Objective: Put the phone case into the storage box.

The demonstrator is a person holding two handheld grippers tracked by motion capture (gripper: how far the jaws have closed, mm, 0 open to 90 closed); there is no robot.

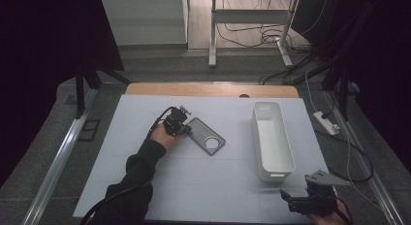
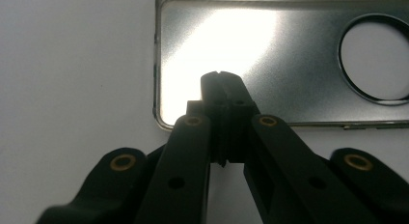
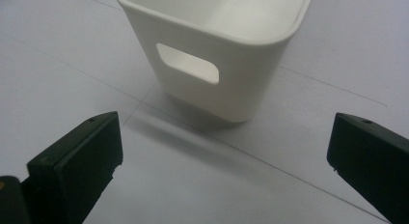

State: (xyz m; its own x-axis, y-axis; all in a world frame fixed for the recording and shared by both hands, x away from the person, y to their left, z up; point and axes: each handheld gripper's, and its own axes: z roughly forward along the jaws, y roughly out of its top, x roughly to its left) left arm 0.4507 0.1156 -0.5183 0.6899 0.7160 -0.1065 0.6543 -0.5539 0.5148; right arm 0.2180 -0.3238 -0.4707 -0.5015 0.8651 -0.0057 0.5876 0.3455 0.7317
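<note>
the left tool (image 2: 223, 79), jaws shut and holding nothing, pressed its tip on the metal phone case (image 1: 206, 136) lying flat mid-surface, likely to slide it; the right tool (image 3: 226, 151) waited wide open before the white bin (image 1: 272, 137).

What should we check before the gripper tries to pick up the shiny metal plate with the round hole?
1. Left gripper at the metal plate: ok, its tips sit over the plate's near end.
2. Left fingers open enough to grasp: not ok, they are shut together with nothing between them.
3. Plate lying flat on the white mat: ok.
4. White bin upright and open on top: ok.
5. Right gripper ready: ok, fingers wide open, facing the bin's end with the handle slot.
6. Whether the left tips touch the plate: cannot tell.
</note>
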